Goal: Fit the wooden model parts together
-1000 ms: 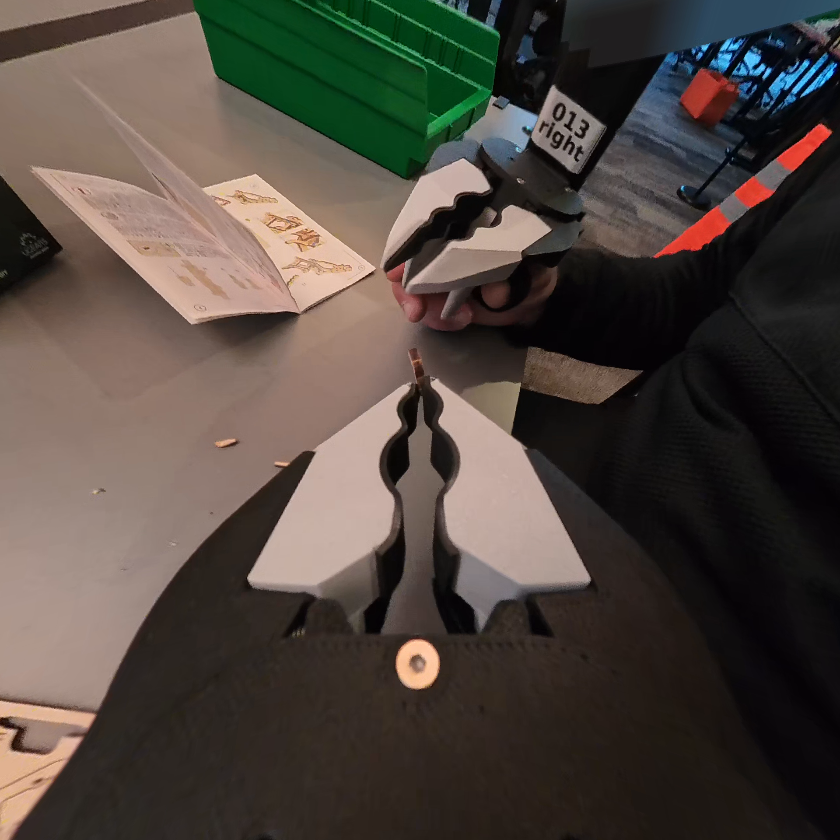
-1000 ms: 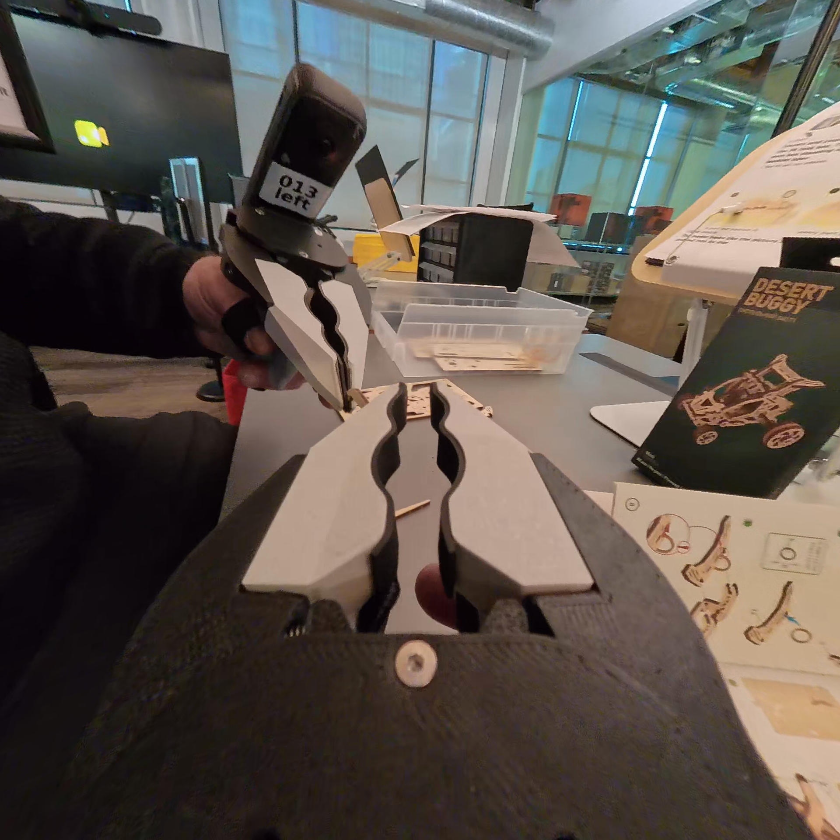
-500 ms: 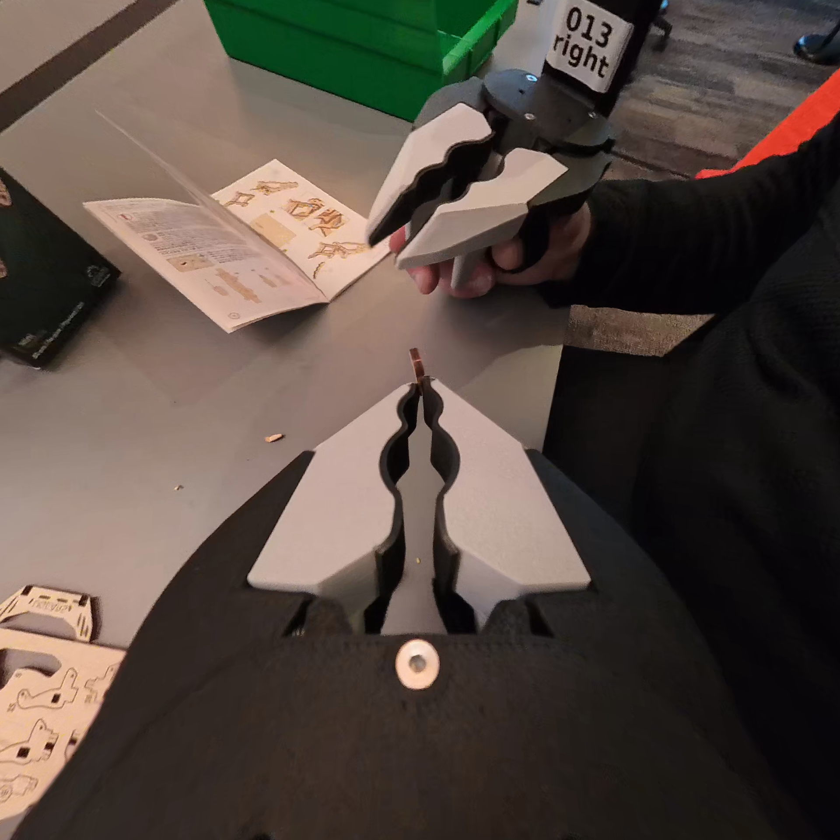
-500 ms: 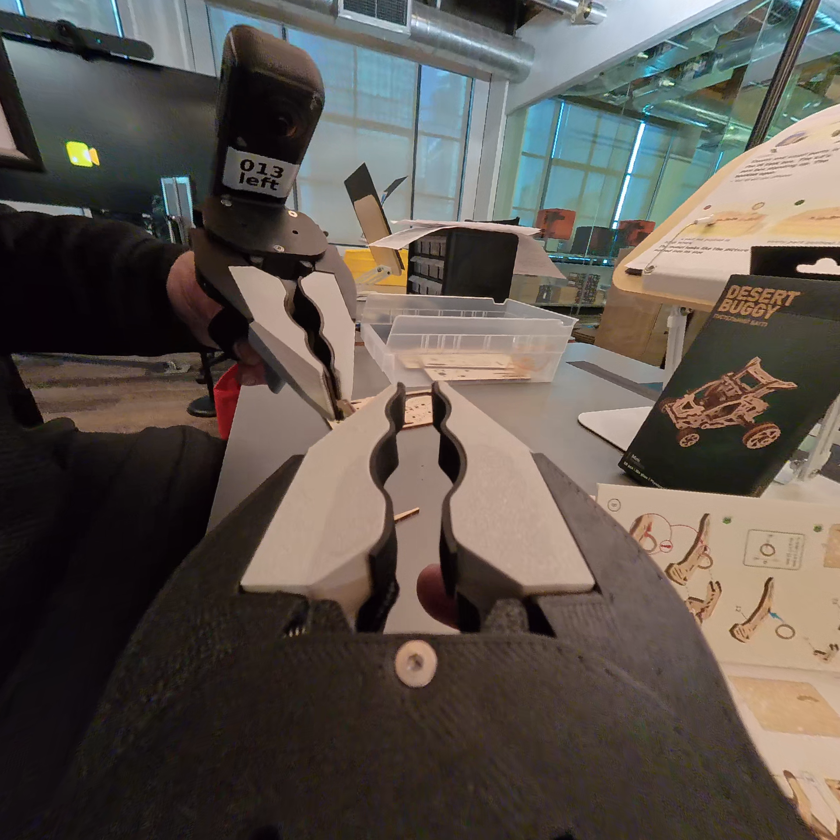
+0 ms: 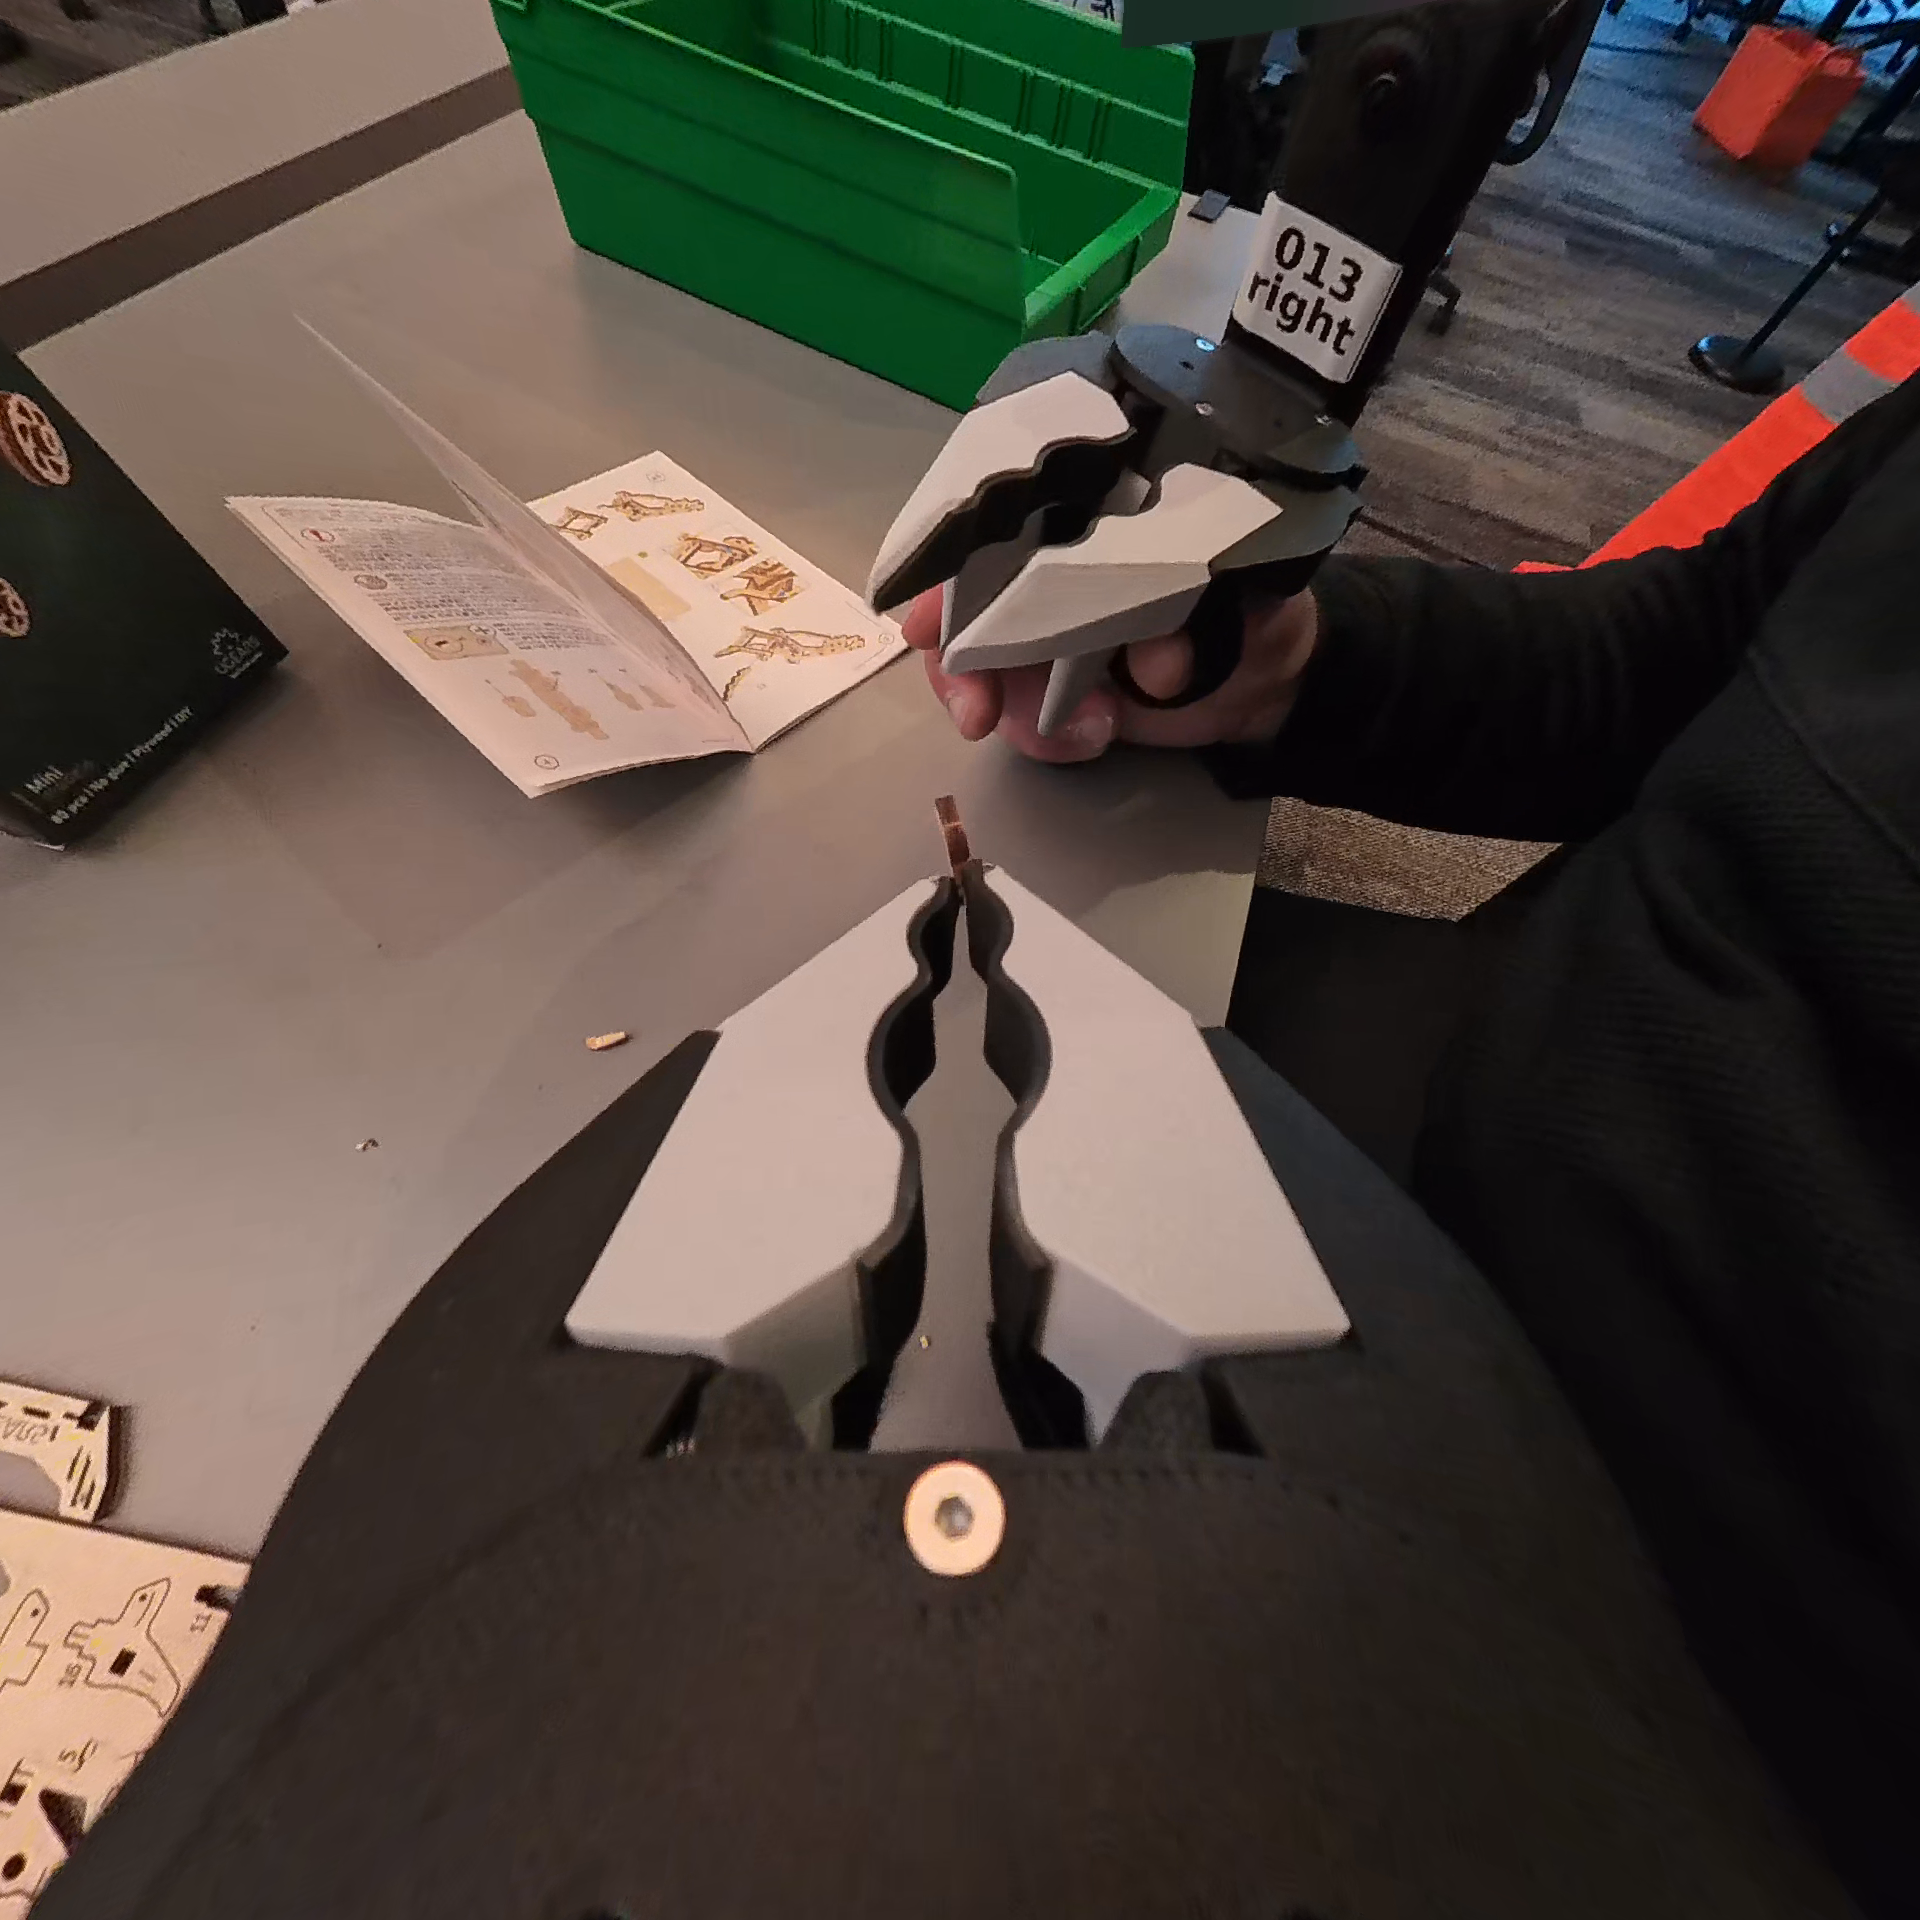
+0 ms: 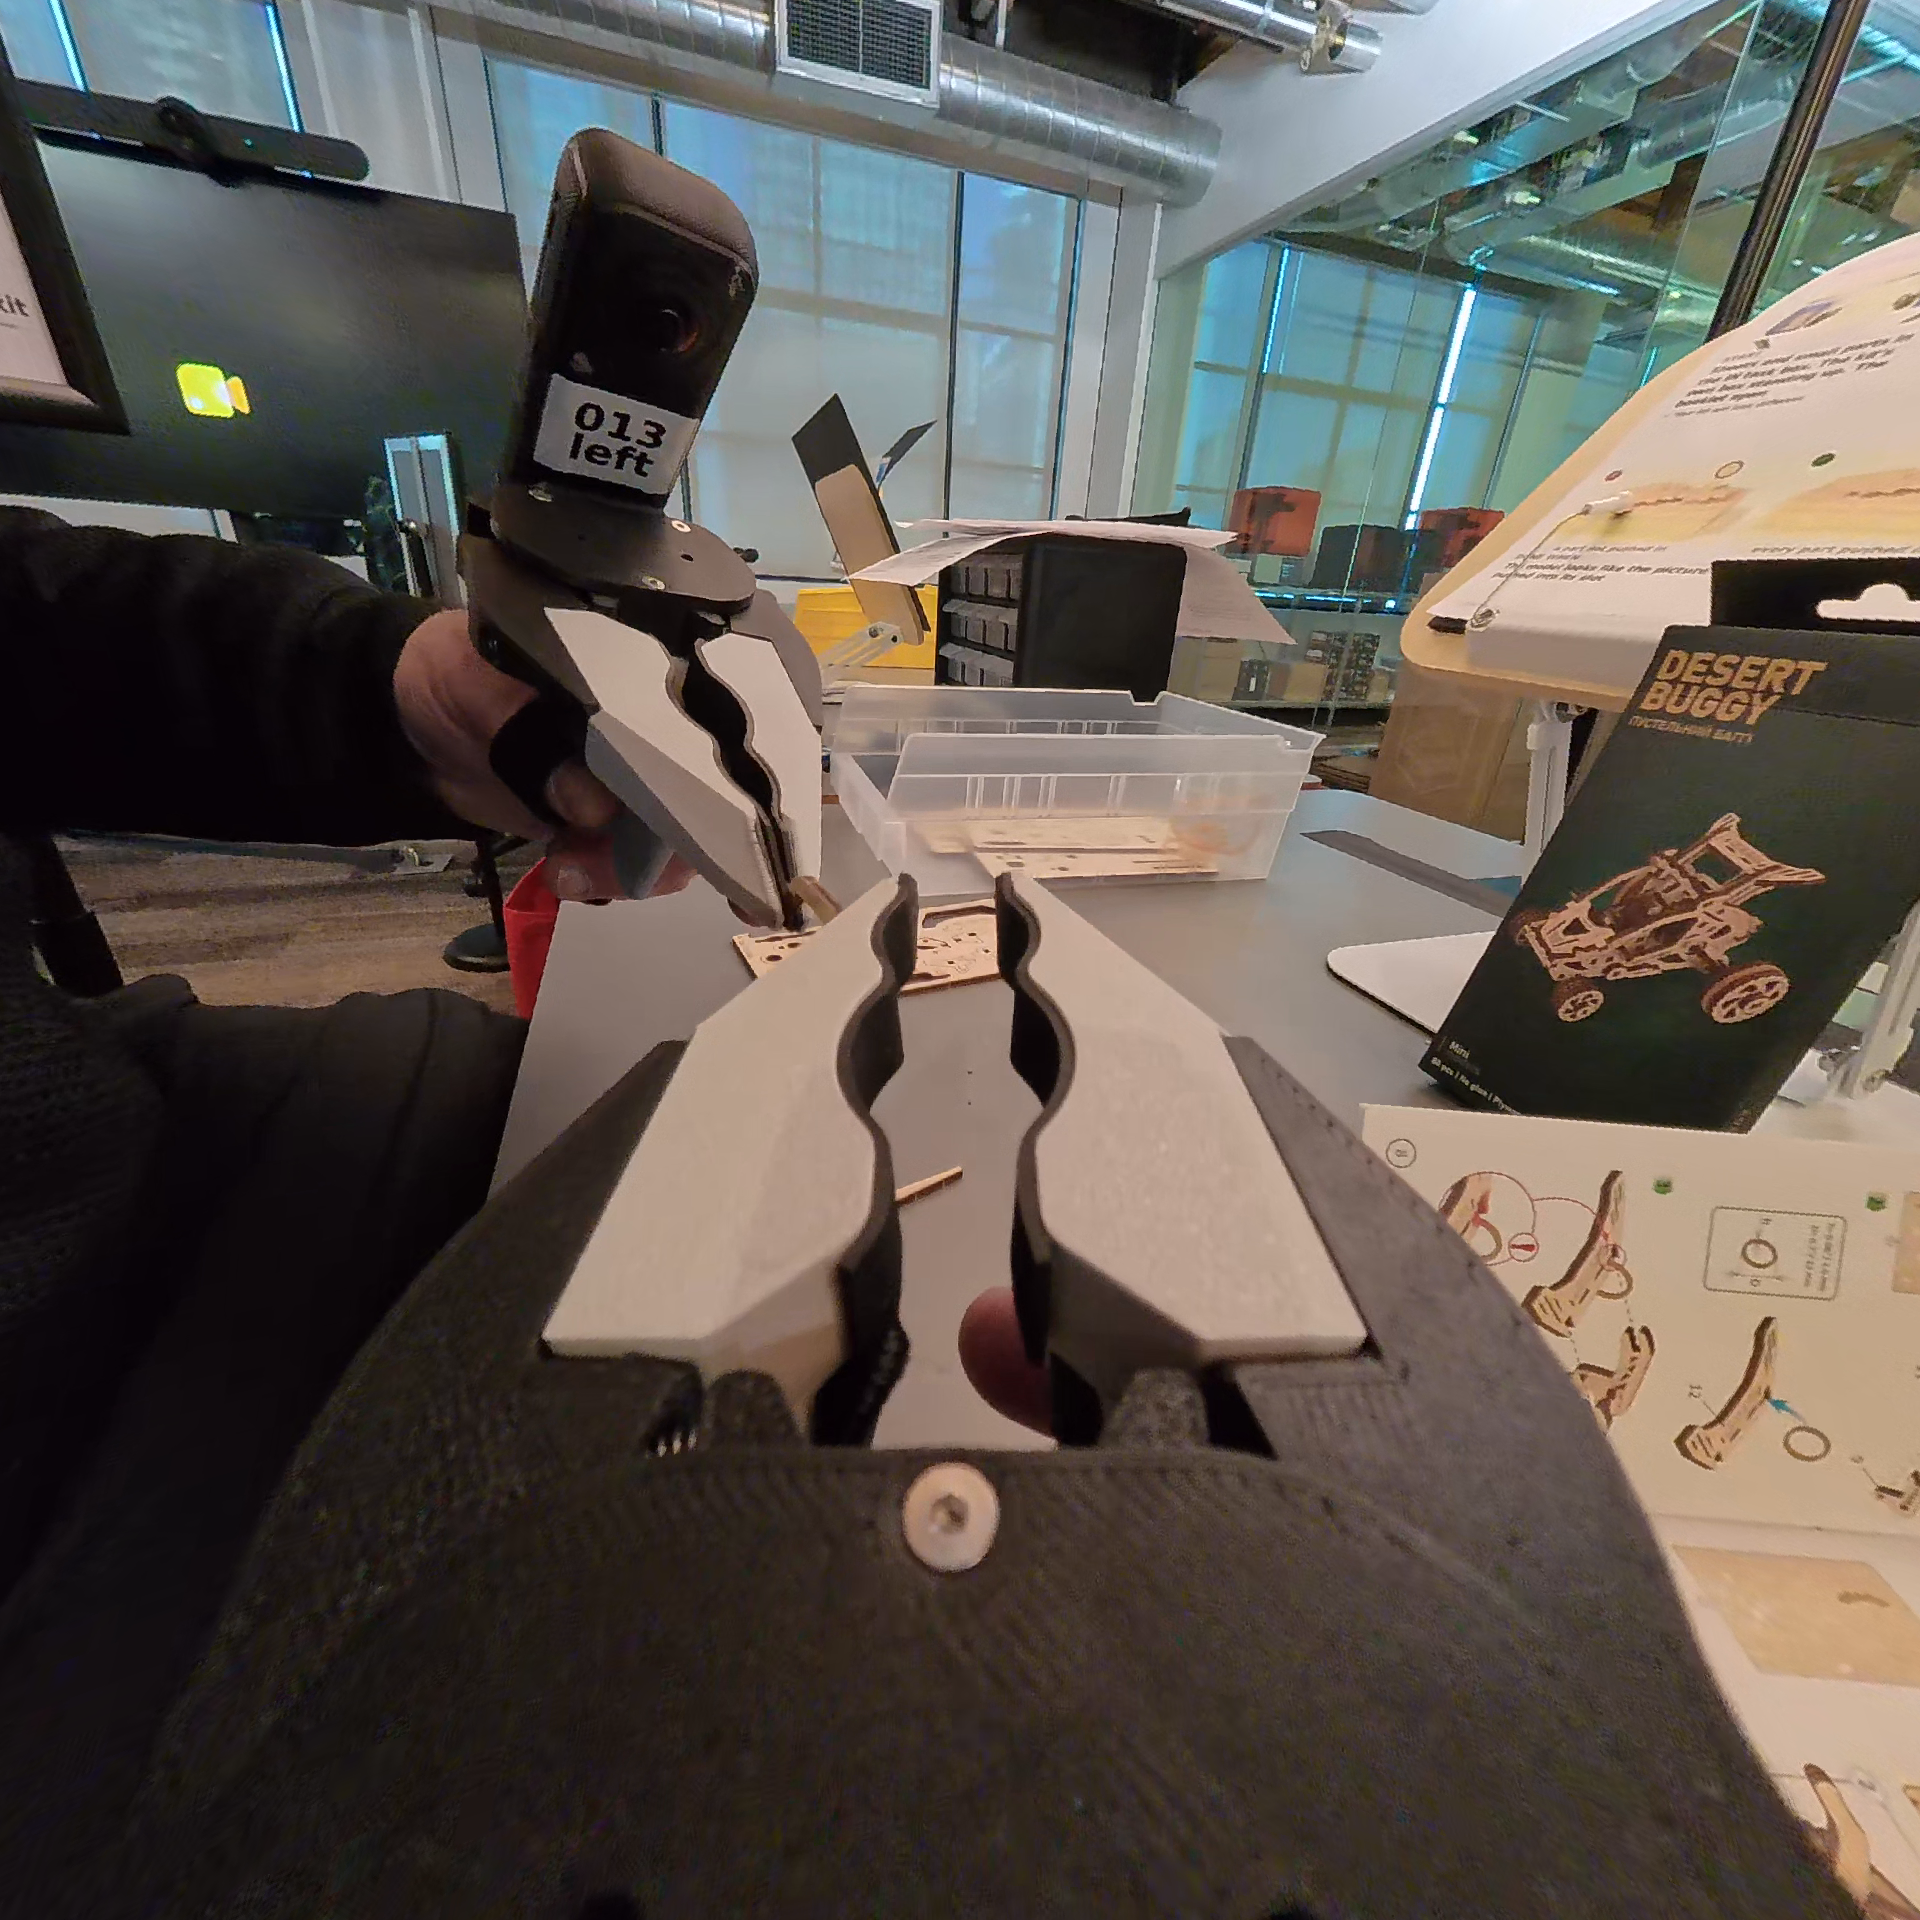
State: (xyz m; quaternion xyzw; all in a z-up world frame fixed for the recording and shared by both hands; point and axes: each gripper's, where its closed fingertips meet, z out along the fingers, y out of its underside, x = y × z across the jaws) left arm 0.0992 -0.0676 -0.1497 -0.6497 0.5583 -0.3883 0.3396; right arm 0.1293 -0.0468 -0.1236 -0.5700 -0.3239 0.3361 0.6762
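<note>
Left gripper (image 5: pixel 964 883) clamped on a small wooden part (image 5: pixel 951 831) above the grey desk (image 5: pixel 312 987); right gripper (image 6: pixel 948 894) stands apart, holding nothing

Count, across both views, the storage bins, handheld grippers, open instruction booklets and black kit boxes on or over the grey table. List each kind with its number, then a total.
Storage bins: 2 (green bin, clear bin)
Grippers: 2 (left gripper, right gripper)
Booklet: 1
Black box: 1
Total: 6
</note>
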